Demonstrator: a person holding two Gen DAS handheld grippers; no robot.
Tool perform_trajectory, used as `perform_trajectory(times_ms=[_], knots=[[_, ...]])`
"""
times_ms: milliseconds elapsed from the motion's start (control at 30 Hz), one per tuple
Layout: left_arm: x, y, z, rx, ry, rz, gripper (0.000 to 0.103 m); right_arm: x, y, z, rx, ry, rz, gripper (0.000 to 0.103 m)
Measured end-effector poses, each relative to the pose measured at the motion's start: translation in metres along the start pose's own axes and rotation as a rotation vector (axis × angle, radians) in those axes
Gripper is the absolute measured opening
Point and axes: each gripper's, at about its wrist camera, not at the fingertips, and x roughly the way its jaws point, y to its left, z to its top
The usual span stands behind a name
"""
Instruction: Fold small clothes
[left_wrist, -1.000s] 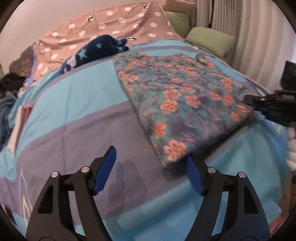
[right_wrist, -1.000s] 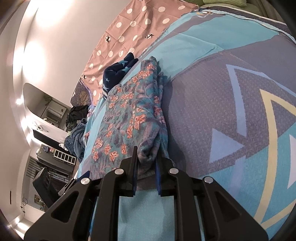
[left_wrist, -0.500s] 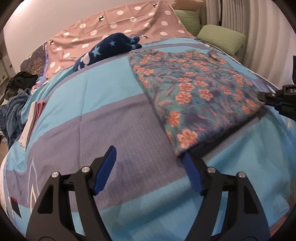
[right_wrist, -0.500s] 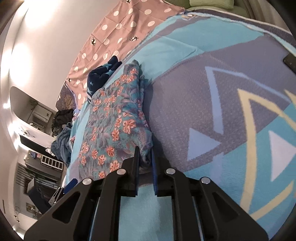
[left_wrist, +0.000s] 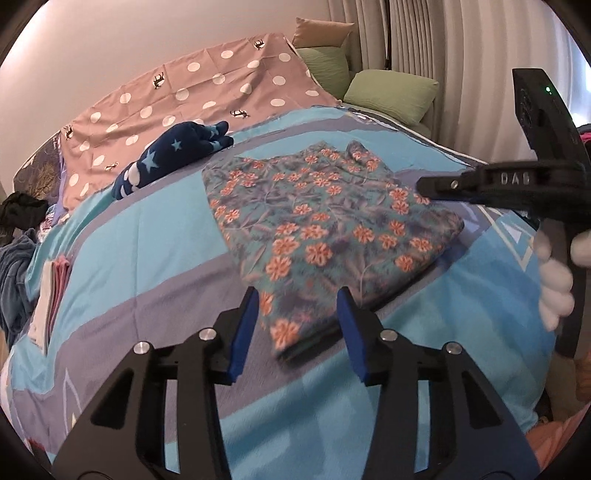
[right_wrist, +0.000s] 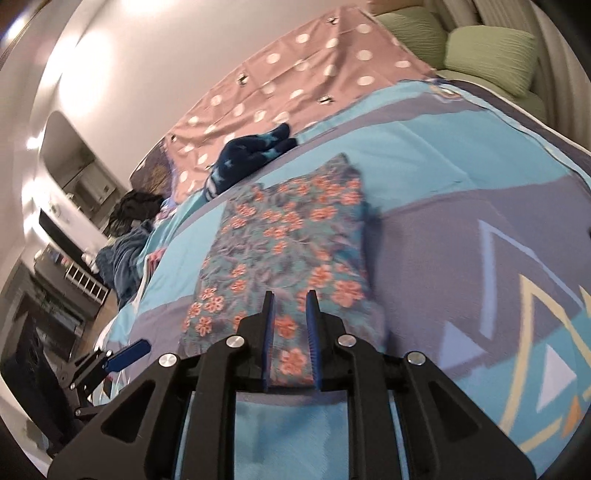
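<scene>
A folded teal garment with orange flowers (left_wrist: 325, 221) lies flat on the blue and grey bedspread (left_wrist: 147, 251); it also shows in the right wrist view (right_wrist: 288, 251). My left gripper (left_wrist: 297, 314) is open, its blue pads either side of the garment's near corner, just above it. My right gripper (right_wrist: 290, 325) is open a little, hovering over the garment's near edge and holding nothing. The right gripper also appears in the left wrist view (left_wrist: 517, 188) over the garment's right edge.
A dark blue star-print garment (left_wrist: 173, 155) lies further back by a pink polka-dot sheet (left_wrist: 192, 96). Green pillows (left_wrist: 391, 92) are at the headboard. Folded pink and white cloths (left_wrist: 51, 288) and a heap of dark clothes (left_wrist: 14, 258) are at the left.
The right gripper let go of the garment's edge and lifted back, jaws slightly apart. The left gripper moved right, so its pads now straddle the garment's near corner.
</scene>
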Motion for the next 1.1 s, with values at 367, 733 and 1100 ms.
perform_trajectory(times_ms=[367, 733, 1100], knots=[[0.054, 0.035, -0.024, -0.21, 0.16, -0.069, 0.061, 0.027, -0.029, -0.016, 0.038, 0.084, -0.066, 0.011], [0.019, 0.05, 0.003, -0.239, 0.042, -0.182, 0.038, 0.007, -0.007, 0.01, -0.043, 0.023, -0.041, 0.015], [0.083, 0.068, 0.007, -0.283, 0.097, -0.178, 0.037, 0.062, -0.027, 0.024, -0.088, 0.076, -0.1, 0.01]])
